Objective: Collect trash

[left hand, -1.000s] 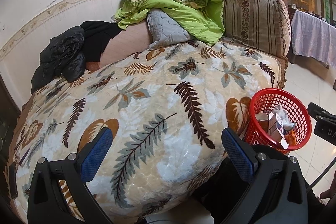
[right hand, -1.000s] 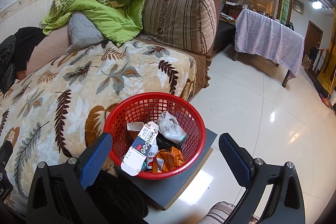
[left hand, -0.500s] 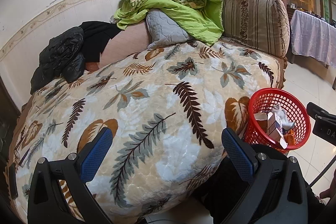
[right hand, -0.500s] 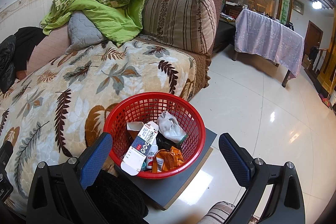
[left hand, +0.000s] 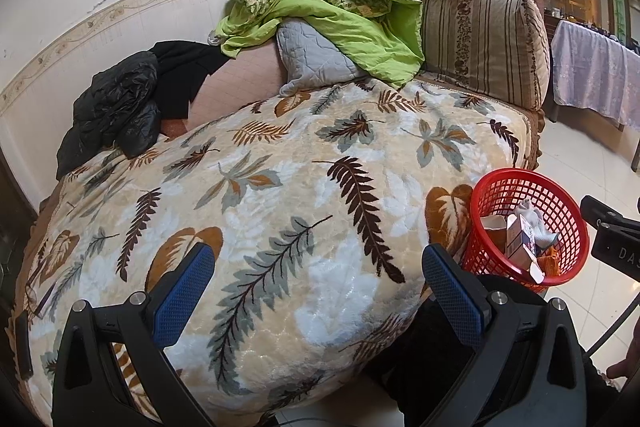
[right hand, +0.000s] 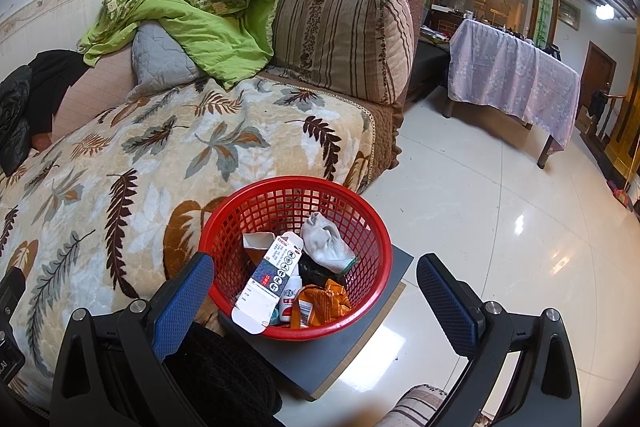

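Red plastic mesh, round and open-topped, forms the basket (right hand: 295, 259) that stands on a flat dark grey board (right hand: 332, 343) on the glossy pale tile floor (right hand: 492, 227), just beside the front edge of the sofa. Inside it lie a long white and dark blue cardboard carton (right hand: 269, 281) with its end flap open, leaning over the near rim, a crumpled white knitted glove (right hand: 325, 242) against the far side, an orange foil wrapper (right hand: 323, 303), a small white bottle (right hand: 289, 297) and a torn brown paper piece (right hand: 256, 241). The right gripper (right hand: 316, 299) hangs just above and in front of the basket with its blue-padded fingers (right hand: 182, 303) spread wide and nothing between them. The left gripper (left hand: 318, 297) is likewise spread wide and empty, pointed at the cream plush blanket printed with brown and grey leaves (left hand: 280, 211) that covers the sofa seat; in the left wrist view the same basket (left hand: 528, 223) sits at the right, past the blanket's edge. On the seat back rest a rumpled green quilt (left hand: 332, 11) with a patterned face, draped over a grey quilted cushion (left hand: 312, 59), and a heap of black clothing (left hand: 128, 103) further to the left. A striped brown bolster (right hand: 344, 39) lies against the sofa arm. Beyond the sofa stands a table under a pale lilac flowered cloth (right hand: 516, 75). Dark fabric (right hand: 224, 379) fills the lower foreground between the right gripper's fingers and the board.
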